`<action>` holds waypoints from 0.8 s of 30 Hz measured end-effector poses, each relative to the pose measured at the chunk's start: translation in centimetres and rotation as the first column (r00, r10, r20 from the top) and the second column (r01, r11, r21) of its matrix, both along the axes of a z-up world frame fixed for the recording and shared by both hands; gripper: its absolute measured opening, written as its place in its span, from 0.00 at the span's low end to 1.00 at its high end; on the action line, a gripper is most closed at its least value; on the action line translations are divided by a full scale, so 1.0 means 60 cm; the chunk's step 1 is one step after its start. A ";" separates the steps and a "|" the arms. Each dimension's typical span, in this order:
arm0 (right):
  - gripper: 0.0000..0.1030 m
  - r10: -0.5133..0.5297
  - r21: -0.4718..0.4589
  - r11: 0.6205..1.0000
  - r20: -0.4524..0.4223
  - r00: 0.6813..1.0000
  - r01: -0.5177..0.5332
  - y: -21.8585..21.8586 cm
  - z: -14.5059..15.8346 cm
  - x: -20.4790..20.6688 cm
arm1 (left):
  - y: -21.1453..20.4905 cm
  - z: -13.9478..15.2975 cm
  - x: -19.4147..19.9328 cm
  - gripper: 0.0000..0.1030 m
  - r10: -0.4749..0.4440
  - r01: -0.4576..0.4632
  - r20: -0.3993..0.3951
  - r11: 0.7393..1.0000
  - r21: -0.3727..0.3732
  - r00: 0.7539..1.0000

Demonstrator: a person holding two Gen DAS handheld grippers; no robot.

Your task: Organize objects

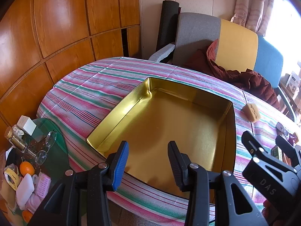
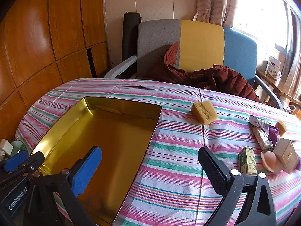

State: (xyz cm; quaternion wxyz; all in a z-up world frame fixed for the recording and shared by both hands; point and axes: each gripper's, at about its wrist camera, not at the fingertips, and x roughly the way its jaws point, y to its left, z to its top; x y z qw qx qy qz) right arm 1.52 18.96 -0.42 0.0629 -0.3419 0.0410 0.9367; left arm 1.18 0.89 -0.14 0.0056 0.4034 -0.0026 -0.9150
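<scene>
An open gold tin [image 1: 120,103] [image 2: 56,128] lies empty on the striped tablecloth. My left gripper [image 1: 148,146] hovers over its near part, jaws a little apart with nothing between them. My right gripper [image 2: 150,152] stands wide open above the tin's right rim and the cloth, also holding nothing. A yellow sponge [image 2: 204,112] [image 1: 251,112] lies right of the tin. Further right sit a green box [image 2: 247,160], a snack bar [image 2: 262,138], a white packet [image 2: 258,121], a purple packet [image 2: 273,133], a beige box [image 2: 286,154], a pink puff [image 2: 269,160] and a small sponge [image 2: 281,127].
Behind the table stands a grey, yellow and blue armchair [image 2: 201,43] with a dark red jacket [image 2: 222,79]. A glass side table [image 1: 47,131] at the left holds an orange [image 1: 26,168], spectacles [image 1: 49,141] and a jar [image 1: 15,139]. Wooden panels [image 1: 56,28] line the left wall.
</scene>
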 end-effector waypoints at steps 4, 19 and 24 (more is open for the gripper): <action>1.00 -0.002 -0.010 1.000 -0.013 1.000 0.002 0.011 0.005 0.006 | 0.005 -0.002 0.002 0.42 -0.004 0.004 0.001 1.000 -0.004 1.000; 1.00 0.018 -0.030 0.999 0.063 0.998 -0.016 0.120 -0.026 0.046 | 0.047 -0.015 0.023 0.42 -0.172 0.169 0.017 0.981 0.099 0.985; 1.00 -0.023 -0.033 0.999 0.113 0.993 0.027 0.201 -0.053 0.080 | 0.080 -0.014 0.047 0.42 -0.289 0.288 -0.014 0.944 0.163 0.957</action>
